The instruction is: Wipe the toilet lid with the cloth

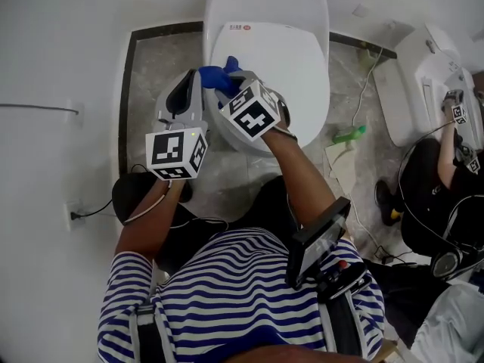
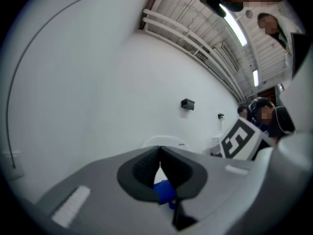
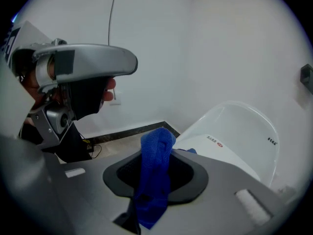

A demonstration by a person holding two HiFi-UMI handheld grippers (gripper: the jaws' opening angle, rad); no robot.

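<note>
The white toilet lid (image 1: 291, 48) is down, at the top middle of the head view, and also shows in the right gripper view (image 3: 239, 131). My right gripper (image 1: 225, 80) hangs over the lid's near left edge, pointing down at a slant. It is shut on a blue cloth (image 1: 218, 74), which stands up bunched between its pads (image 3: 155, 155). My left gripper (image 1: 198, 82) is held level just left of the right one, off the lid's left side. Its fingertips touch with nothing between them (image 2: 159, 150). A bit of the blue cloth (image 2: 164, 190) shows beyond them.
A dark-bordered marble floor patch (image 1: 162, 59) surrounds the toilet. A green bottle (image 1: 349, 134) and papers lie on the floor to the right. Farther right stands a second toilet (image 1: 420, 74) with another person (image 1: 442, 180) beside it. A cable runs from a wall socket (image 1: 73, 215) at left.
</note>
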